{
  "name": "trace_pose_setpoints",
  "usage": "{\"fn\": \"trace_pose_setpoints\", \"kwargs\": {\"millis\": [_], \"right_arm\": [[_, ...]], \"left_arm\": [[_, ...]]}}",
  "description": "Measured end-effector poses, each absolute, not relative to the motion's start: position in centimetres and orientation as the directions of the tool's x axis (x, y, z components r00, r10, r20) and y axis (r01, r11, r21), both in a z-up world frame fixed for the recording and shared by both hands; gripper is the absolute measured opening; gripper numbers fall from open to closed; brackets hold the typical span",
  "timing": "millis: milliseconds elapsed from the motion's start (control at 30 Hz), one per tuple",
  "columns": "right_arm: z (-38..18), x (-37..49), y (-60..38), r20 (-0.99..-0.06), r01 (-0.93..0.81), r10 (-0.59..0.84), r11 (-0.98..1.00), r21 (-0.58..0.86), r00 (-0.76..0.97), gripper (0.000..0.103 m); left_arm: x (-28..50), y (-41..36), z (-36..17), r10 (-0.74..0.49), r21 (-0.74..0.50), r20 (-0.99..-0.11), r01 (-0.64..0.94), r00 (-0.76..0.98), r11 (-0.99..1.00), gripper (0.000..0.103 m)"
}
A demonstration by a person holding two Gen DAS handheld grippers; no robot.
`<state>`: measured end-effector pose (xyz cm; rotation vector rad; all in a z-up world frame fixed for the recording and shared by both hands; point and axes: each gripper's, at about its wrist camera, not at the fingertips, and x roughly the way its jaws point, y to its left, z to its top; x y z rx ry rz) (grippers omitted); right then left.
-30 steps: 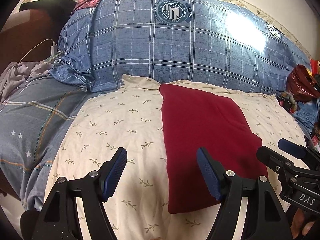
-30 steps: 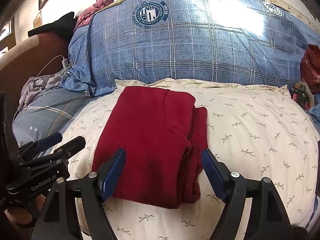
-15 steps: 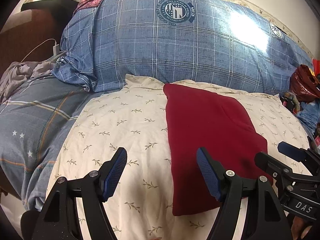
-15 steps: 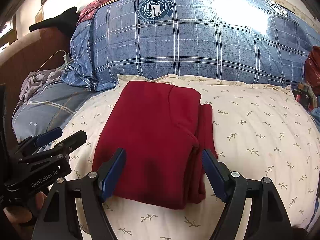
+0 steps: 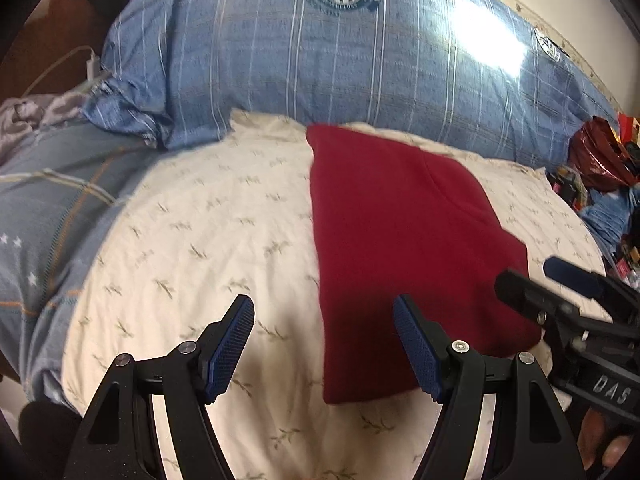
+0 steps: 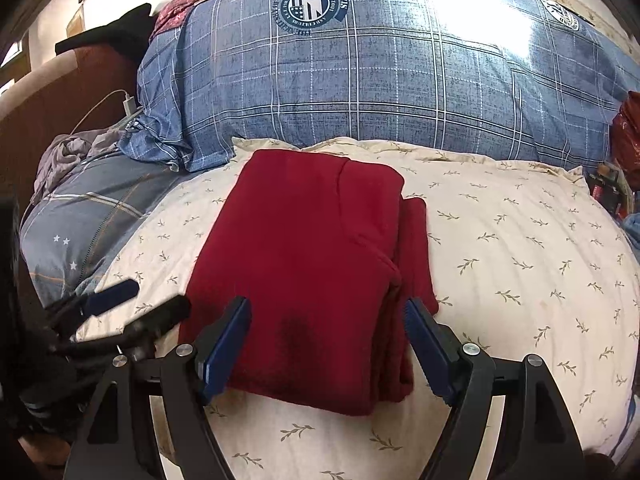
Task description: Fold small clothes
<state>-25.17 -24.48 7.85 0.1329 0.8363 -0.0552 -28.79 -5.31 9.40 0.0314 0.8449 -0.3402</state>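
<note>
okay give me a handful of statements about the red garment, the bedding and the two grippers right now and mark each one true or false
1. The red garment lies folded on the cream leaf-print cover. True.
2. The right gripper is clamped on the garment. False: its jaws stand open on either side of the near edge, with no pad pressing the cloth.
3. The left gripper holds nothing. True: its jaws are open above the cover and the garment's left edge.
4. The blue plaid pillow lies on top of the garment. False: it sits behind it, at the far edge of the cream cover.
5. The garment is spread out flat in a single layer. False: stacked layers show along its right side.
</note>
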Motion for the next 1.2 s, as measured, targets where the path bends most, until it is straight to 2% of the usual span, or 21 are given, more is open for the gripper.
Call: {"fn": "trace_pose_setpoints", "kwargs": {"millis": [600, 1200], "right_arm": [[6.3, -23.6, -23.3, -0.791, 0.110, -0.026, 0.993, 0.052, 0.611, 0.080], [6.6, -23.6, -23.8, -0.786, 0.116, -0.011, 0.990, 0.078, 0.618, 0.081]], "left_arm": [[-27.2, -4.6, 7.2, -0.316, -0.176, -0.768, 0.292, 0.557, 0.940, 0.072], [-27.9, -5.0, 8.3, -0.296, -0.141, -0.753, 0.295, 0.587, 0.945, 0.072]]}}
